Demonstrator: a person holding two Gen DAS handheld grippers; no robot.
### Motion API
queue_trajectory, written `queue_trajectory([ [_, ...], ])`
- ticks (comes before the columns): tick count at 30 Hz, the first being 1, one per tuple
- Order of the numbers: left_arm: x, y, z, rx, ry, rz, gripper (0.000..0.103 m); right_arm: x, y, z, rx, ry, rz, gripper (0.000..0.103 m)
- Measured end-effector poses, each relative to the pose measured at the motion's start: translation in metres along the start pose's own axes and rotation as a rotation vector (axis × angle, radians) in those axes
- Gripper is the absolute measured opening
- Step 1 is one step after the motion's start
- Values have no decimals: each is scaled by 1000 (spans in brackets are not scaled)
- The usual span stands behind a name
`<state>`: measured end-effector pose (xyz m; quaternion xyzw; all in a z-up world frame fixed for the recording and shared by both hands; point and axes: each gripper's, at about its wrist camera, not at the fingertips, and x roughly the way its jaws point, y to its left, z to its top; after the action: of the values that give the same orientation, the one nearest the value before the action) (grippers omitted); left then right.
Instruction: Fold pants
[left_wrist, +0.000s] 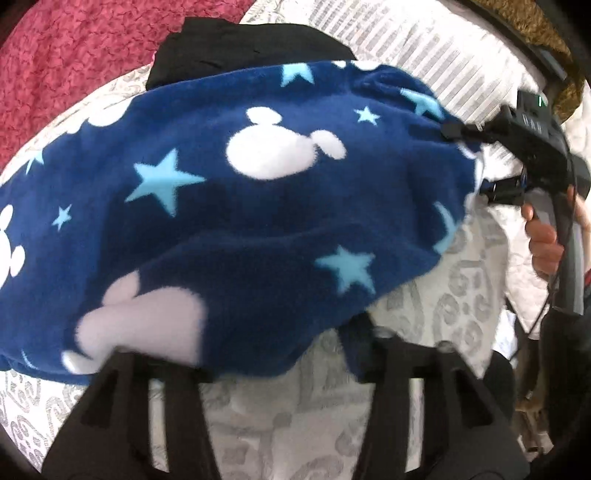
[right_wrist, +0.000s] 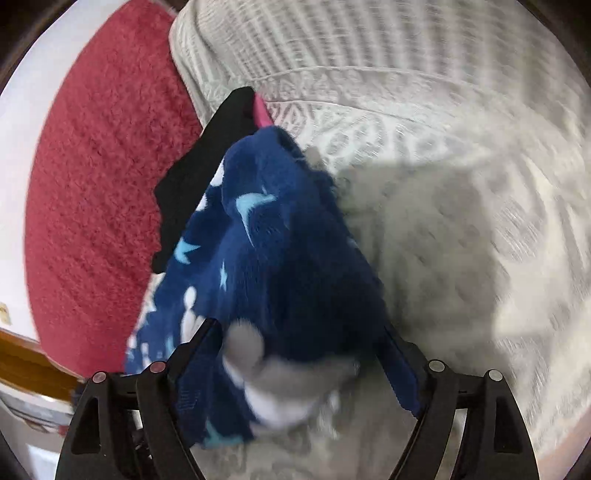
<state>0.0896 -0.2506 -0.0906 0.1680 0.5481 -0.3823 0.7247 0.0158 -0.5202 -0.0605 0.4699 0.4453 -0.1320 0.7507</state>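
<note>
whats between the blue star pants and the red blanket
A folded black garment lies between the blue pants and the red blanket, seen best in the right wrist view.

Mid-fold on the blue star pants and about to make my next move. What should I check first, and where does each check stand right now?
1. Right gripper off the blue star pants: its jaws stand wide with cloth loose between them. Ok.
2. Left gripper free: its jaws are apart, but the hem covers the fingertips. Cannot tell.
3. Pants lying flat: they are bunched, with a raised ridge across the middle. Not ok.
4. Pants clear of the black garment: their far edge overlaps it in both views. Not ok.
5. Room on the white bedspread beside the pants: bare. Ok.
</note>
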Motion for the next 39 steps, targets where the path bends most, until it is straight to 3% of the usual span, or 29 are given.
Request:
queue_trajectory([
  [1, 4, -6, 2, 19, -5, 30, 57, 3, 7, 2, -29, -13, -29, 77],
  [2, 7, -10, 4, 30, -5, 54, 53, 4, 15, 4, -70, -28, -48, 21],
  [4, 5, -15, 5, 39, -13, 77, 23, 2, 23, 8, -102, -23, -75, 16],
  [5, -2, -17, 5, 33, -15, 46, 21, -8, 28, 9, -112, -47, -74, 16],
  [11, -62, -59, -12, 146, -88, -23, 21, -78, 50, -8, -333, -185, -169, 16],
  [14, -69, -93, -28, 196, -86, -74, 22, -100, 27, -13, -332, -190, -239, 20],
  [17, -55, -122, -39, 240, -64, -54, 26, -105, -17, -14, -254, -146, -307, 27],
  [20, -39, -129, -40, 250, -9, -25, 39, -101, -47, -18, -174, -98, -384, 41],
  [21, -38, -128, -39, 245, -1, -27, 40, -102, -51, -20, -165, -103, -410, 57],
  [23, -45, -121, -39, 224, -6, -27, 40, -115, -51, -26, -155, -163, -458, 70],
  [27, -71, -94, -47, 141, -23, -37, 46, -132, -29, -37, -142, -281, -563, 71],
  [31, -108, -38, -70, -30, -67, 15, 53, -145, 22, -53, -237, -378, -618, 71],
  [36, -162, 86, -112, -384, -124, 184, 54, -142, 85, -74, -417, -461, -705, 79],
  [39, -196, 151, -140, -580, -181, 232, 54, -142, 107, -85, -470, -494, -744, 80],
])
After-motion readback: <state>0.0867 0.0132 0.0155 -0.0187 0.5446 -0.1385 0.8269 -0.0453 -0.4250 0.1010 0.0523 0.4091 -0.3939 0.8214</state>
